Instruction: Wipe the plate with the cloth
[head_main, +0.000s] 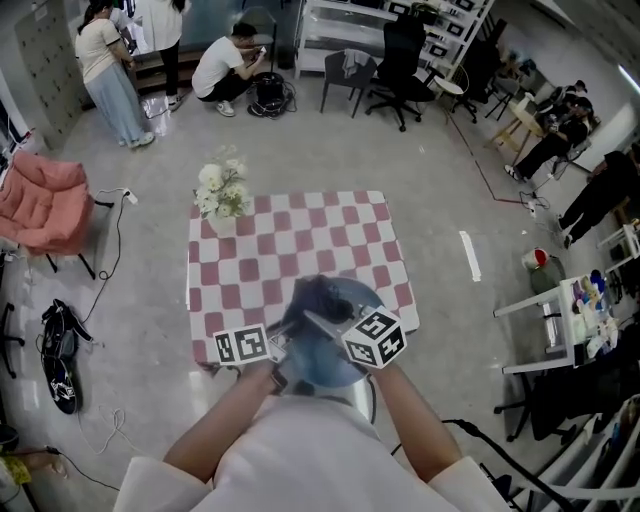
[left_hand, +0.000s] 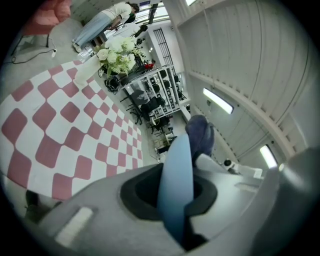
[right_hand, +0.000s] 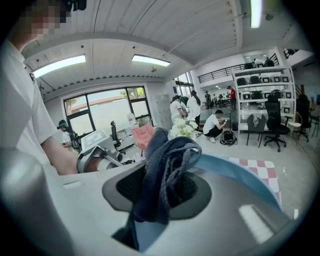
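Round blue plate and dark blue-grey cloth held at the near edge of the table with the red-and-white checked cover.

The left gripper has its jaws closed on the plate's rim, the plate standing edge-on between them. The right gripper pinches the bunched cloth between its jaws and presses it against the plate's face. A vase of white flowers stands at the table's far left corner.
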